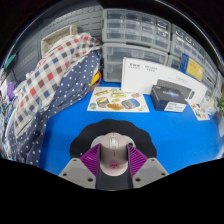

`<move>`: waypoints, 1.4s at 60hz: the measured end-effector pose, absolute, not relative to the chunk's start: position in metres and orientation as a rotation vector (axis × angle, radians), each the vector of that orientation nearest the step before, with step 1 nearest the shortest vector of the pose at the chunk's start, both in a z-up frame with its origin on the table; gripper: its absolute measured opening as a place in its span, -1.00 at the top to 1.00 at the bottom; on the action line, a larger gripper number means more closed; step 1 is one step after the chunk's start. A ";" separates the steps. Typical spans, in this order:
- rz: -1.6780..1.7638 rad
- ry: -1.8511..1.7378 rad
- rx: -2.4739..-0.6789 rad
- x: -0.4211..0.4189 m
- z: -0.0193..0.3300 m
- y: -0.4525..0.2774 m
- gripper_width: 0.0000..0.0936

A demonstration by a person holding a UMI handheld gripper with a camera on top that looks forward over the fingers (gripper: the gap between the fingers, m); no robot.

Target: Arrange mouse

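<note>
A beige computer mouse [113,152] sits between my gripper's [114,158] two fingers, its nose pointing away from me. The purple pads [94,157] press against both of its sides. The mouse lies over a dark round mouse mat [112,130] on the blue table [60,150]; I cannot tell whether it rests on the mat or is held just above it.
A white printer box [161,83] stands at the back right of the table, with a colourful leaflet [118,99] before it. A checked cloth [55,85] drapes at the left. Clear plastic drawer units [140,35] line the back wall.
</note>
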State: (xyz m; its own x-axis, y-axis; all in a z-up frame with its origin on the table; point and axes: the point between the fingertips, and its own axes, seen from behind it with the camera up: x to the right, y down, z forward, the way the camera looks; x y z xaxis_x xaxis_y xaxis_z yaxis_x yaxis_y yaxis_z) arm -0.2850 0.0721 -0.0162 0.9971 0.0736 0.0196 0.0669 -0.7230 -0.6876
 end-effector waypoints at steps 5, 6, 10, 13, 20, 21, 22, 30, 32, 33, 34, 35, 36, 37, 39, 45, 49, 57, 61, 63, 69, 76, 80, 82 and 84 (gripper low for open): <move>0.007 -0.098 -2.376 -0.285 -0.016 0.073 0.12; 0.005 -0.102 -2.374 -0.285 -0.016 0.074 0.08; 0.013 -0.099 -2.370 -0.285 -0.015 0.075 0.00; 0.024 -0.091 -2.374 -0.284 -0.015 0.075 -0.15; 0.010 -0.062 -2.360 -0.267 0.002 0.075 -0.74; 0.011 -0.060 -2.353 -0.265 0.007 0.075 -0.79; 0.013 -0.058 -2.347 -0.262 0.011 0.075 -0.79; 0.029 -0.025 -2.299 -0.232 0.057 0.068 -0.82; 0.036 -0.016 -2.289 -0.221 0.070 0.064 -0.82; 0.040 -0.013 -2.281 -0.216 0.076 0.062 -0.81; 0.041 -0.009 -2.274 -0.209 0.083 0.060 -0.82; 0.043 -0.003 -2.265 -0.203 0.089 0.058 -0.82; 0.042 0.001 -2.257 -0.196 0.096 0.056 -0.82; 0.042 0.004 -2.251 -0.188 0.102 0.054 -0.82; 0.040 0.003 -2.240 -0.173 0.114 0.048 -0.82; 0.022 0.002 -2.214 -0.123 0.142 0.030 -0.82; 0.009 -0.007 -2.194 -0.089 0.156 0.019 -0.81; 0.011 -0.022 -2.181 -0.031 0.171 -0.005 -0.78; 0.006 -0.023 -2.175 -0.005 0.174 -0.017 -0.78; 0.006 -0.025 -2.174 0.007 0.175 -0.023 -0.77; 0.005 -0.015 -2.174 0.035 0.177 -0.037 -0.77; 0.010 -0.002 -2.169 0.057 0.180 -0.048 -0.76; 0.009 0.000 -2.168 0.066 0.180 -0.051 -0.76; 0.010 0.002 -2.171 0.069 0.179 -0.053 -0.77; 0.011 0.005 -2.171 0.072 0.179 -0.056 -0.77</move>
State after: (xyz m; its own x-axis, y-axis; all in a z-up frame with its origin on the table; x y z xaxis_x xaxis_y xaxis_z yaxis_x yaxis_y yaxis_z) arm 0.0718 -0.0558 0.1788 0.9999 0.0006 -0.0101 -0.0080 -0.5651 -0.8250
